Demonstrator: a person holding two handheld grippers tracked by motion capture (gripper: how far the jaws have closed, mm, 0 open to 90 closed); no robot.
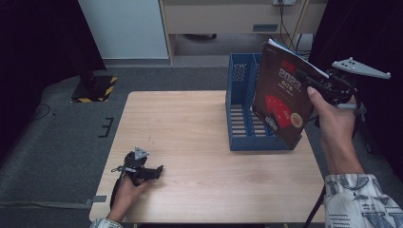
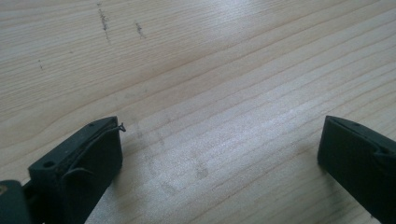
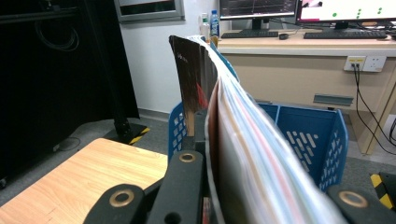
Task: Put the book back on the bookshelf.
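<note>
A dark book (image 1: 283,99) with a red design on its cover hangs tilted over the blue file rack (image 1: 242,109) at the table's right. My right gripper (image 1: 316,83) is shut on the book's right edge, above the rack. In the right gripper view the book (image 3: 252,154) stands edge-on between the jaws, its pages fanning to the right, with the rack (image 3: 303,135) behind it. My left gripper (image 1: 159,169) lies on the wooden table (image 1: 190,128) near the front left. In its own view the left gripper (image 2: 222,140) is open over bare wood (image 2: 210,70).
The rack has upright dividers and open slots. A black stand base with yellow stripes (image 1: 95,88) sits on the floor beyond the table's left corner. A desk with monitors and keyboards (image 3: 299,35) stands behind the rack.
</note>
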